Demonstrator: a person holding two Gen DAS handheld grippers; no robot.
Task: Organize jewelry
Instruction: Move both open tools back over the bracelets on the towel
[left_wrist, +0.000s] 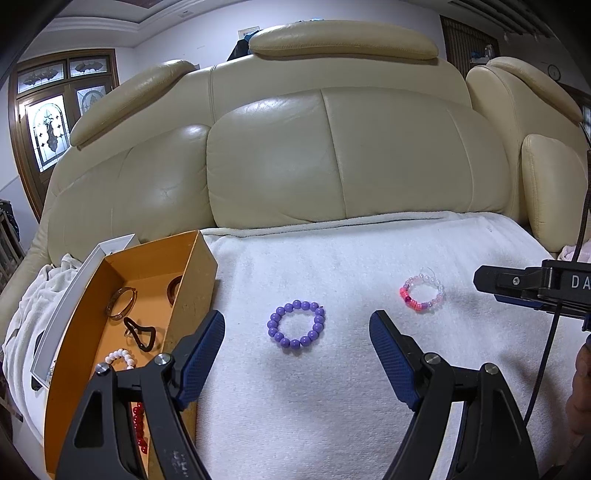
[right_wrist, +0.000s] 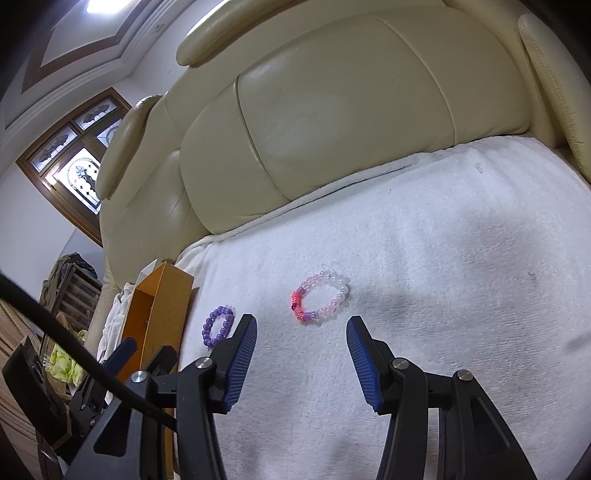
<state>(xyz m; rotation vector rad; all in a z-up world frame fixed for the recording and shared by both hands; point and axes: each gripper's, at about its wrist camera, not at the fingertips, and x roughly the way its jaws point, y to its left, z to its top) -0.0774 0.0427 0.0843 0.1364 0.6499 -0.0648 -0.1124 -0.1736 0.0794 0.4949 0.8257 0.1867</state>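
Note:
A purple bead bracelet (left_wrist: 296, 324) lies on the white towel (left_wrist: 332, 387), just ahead of and between the tips of my open, empty left gripper (left_wrist: 297, 325). A pink, white and red bead bracelet (left_wrist: 422, 291) lies further right. In the right wrist view that pink bracelet (right_wrist: 320, 298) lies just ahead of my open, empty right gripper (right_wrist: 301, 328); the purple bracelet (right_wrist: 218, 325) is to its left. An orange box (left_wrist: 155, 280) at the left holds a brown bangle (left_wrist: 121, 301), a black ring-like piece (left_wrist: 139, 333), a white bead bracelet (left_wrist: 120, 357) and red beads (left_wrist: 139, 424).
The towel covers the seat of a cream leather sofa (left_wrist: 332, 147). The right gripper's body (left_wrist: 535, 284) enters the left wrist view at the right edge. The orange box (right_wrist: 159, 314) stands at the towel's left edge. A white lid (left_wrist: 81, 288) lies beside the box.

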